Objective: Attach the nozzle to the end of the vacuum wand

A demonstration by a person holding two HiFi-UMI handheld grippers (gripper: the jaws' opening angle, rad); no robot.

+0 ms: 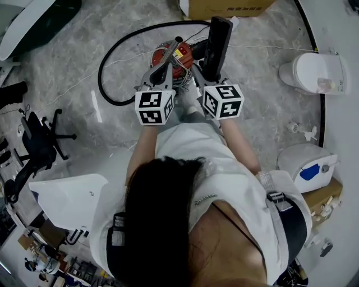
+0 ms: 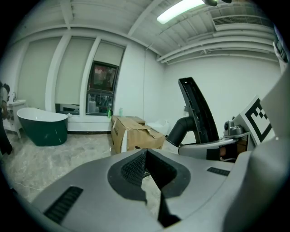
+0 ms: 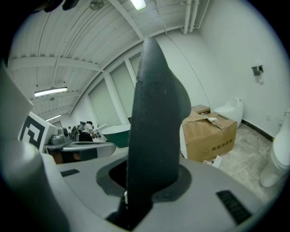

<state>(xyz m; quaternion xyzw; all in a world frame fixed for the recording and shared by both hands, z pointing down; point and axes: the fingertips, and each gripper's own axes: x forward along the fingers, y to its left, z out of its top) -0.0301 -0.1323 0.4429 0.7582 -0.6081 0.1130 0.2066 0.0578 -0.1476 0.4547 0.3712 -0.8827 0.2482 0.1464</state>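
The black nozzle (image 1: pixel 216 39) stands upright, with my right gripper (image 1: pixel 208 73) shut on its lower part. In the right gripper view the nozzle (image 3: pixel 156 122) fills the middle, clamped between the jaws of the right gripper (image 3: pixel 136 181). The left gripper view shows the nozzle (image 2: pixel 198 113) and its black elbow neck (image 2: pixel 179 131) to the right. My left gripper (image 1: pixel 162 70) is shut with nothing between its pads (image 2: pixel 133 165) and hovers over the red vacuum canister (image 1: pixel 171 59). A thin grey rod (image 1: pixel 175 47) lies across the canister; whether it is the wand I cannot tell.
A black hose (image 1: pixel 109 73) loops on the marble floor left of the canister. A cardboard box (image 1: pixel 224 7) stands behind it, a toilet (image 1: pixel 311 70) at the right, a white appliance (image 1: pixel 305 165) nearer, an office chair (image 1: pixel 33 140) left. A green bathtub (image 2: pixel 43 124) is far off.
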